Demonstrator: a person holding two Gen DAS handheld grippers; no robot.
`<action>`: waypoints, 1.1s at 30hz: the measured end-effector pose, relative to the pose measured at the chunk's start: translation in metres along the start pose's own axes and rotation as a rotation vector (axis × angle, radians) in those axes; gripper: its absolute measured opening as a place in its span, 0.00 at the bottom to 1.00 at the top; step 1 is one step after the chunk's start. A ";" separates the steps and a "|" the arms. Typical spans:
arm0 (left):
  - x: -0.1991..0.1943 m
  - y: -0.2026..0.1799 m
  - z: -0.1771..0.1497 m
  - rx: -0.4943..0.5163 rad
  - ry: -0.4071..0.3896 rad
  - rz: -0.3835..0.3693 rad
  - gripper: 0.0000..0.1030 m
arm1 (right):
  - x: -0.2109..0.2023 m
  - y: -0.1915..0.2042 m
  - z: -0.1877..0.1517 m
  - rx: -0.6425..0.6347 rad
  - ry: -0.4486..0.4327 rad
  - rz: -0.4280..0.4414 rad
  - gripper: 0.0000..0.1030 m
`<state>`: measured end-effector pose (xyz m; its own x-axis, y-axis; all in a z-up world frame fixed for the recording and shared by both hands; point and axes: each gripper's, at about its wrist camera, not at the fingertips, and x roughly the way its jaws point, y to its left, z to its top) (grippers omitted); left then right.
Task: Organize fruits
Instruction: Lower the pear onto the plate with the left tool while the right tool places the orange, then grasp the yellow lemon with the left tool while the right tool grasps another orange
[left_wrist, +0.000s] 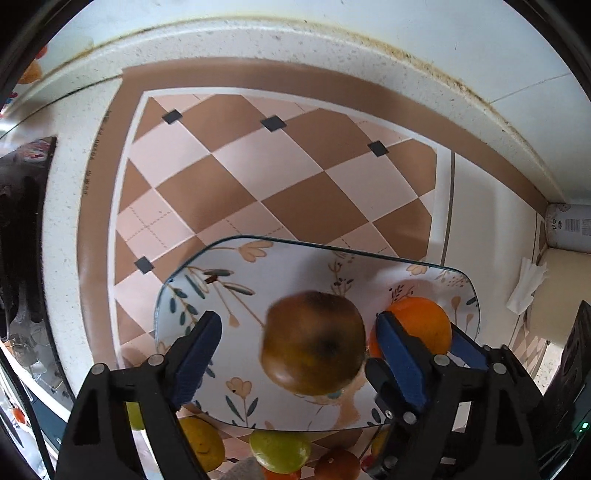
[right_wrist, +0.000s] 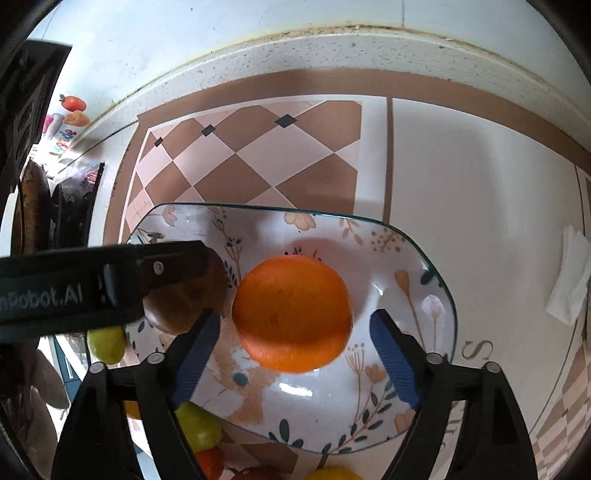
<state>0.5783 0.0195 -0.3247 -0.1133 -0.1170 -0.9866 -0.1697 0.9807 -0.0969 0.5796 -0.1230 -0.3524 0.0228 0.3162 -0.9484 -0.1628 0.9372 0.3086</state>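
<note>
Orange lies centred on plate between right gripper's parted jaws untouched; only left view shows brown fruit fully, loose between left gripper's spread jaws.

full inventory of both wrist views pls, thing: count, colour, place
plate: 1, white with floral print, on the mat
orange: 1, orange, on the plate, between the right gripper's open jaws
brown fruit: 1, brown, on the plate beside the orange
loose fruits: several, green, yellow, orange-red, on the mat at the plate's near edge
mat: 1, brown and pink checks, on the counter
counter: 1, speckled white
tissue: 1, white, right of the plate
can: 1, pale, far right
left gripper: 1, black, blue pads, open
right gripper: 1, same, open
</note>
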 end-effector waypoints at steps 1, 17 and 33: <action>-0.002 0.000 -0.001 -0.001 -0.007 0.004 0.83 | -0.003 -0.001 -0.002 0.007 -0.001 -0.007 0.88; -0.082 0.014 -0.098 0.087 -0.286 0.176 0.83 | -0.077 0.005 -0.093 0.071 -0.086 -0.137 0.89; -0.150 0.023 -0.219 0.148 -0.472 0.153 0.83 | -0.179 0.054 -0.187 0.071 -0.256 -0.108 0.90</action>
<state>0.3766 0.0249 -0.1503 0.3335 0.0789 -0.9394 -0.0418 0.9968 0.0688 0.3821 -0.1562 -0.1796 0.2863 0.2323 -0.9296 -0.0765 0.9726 0.2195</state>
